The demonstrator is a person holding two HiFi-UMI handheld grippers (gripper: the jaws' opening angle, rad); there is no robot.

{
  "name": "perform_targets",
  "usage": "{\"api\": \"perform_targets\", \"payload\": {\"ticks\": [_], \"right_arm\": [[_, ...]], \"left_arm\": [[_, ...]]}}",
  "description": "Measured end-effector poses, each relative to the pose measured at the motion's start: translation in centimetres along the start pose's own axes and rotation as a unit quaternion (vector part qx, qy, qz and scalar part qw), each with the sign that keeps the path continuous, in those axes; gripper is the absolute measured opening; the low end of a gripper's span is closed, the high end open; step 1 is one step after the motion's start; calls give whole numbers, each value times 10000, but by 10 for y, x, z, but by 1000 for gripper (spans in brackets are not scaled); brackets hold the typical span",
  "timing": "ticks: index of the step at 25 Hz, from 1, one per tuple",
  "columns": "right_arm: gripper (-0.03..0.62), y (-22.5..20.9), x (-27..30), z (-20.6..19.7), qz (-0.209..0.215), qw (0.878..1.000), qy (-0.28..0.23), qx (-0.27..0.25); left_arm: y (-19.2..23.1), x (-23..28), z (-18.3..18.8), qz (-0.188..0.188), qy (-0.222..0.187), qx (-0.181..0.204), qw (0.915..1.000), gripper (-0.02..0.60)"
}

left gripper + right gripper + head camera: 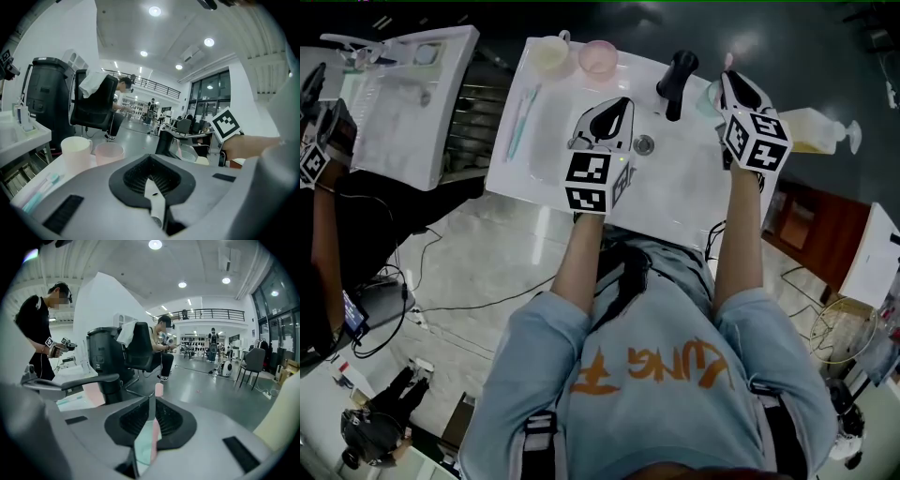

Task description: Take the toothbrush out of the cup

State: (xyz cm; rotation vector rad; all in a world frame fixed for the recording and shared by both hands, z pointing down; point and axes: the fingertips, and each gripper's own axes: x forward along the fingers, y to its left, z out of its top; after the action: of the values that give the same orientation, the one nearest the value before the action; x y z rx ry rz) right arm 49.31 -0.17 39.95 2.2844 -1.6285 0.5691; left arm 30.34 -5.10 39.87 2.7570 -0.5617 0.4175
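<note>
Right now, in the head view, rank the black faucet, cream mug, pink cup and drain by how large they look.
1. black faucet
2. cream mug and pink cup: they look about the same, so no order between them
3. drain

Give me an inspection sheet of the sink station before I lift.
Surface: white sink counter, basin under the left gripper.
Job's things: pink toothbrush gripped; clear cup beside black faucet; the brush's lower end seems still inside it.
Clutter: cream cup, pink cup, second toothbrush lying flat on the counter.
Grippers: left gripper shut, empty; right gripper shut on the pink toothbrush.
Cables: black cables on the floor, left.
Surroundings: another person by a neighbouring sink unit.
</note>
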Motion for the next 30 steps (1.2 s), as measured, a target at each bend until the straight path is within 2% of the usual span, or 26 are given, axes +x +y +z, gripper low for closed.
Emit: {"api": "perform_targets", "payload": {"ticks": [4,14,22,30], "right_arm": [[38,-6,10,-10,-3,9997,226,-57],[55,-10,21,-16,127,9990,422,-42],[44,-13,14,-12,138,9992,346,116],[43,-11,-7,1,62,9997,7,230]], "left_arm": [[1,4,-4,46,65,-24,10000,20],[-1,11,-13,73,151,-43,9998,20],[-5,11,-11,21,154,11,9999,20],[-16,8,-1,-157,86,159,9997,20]]}}
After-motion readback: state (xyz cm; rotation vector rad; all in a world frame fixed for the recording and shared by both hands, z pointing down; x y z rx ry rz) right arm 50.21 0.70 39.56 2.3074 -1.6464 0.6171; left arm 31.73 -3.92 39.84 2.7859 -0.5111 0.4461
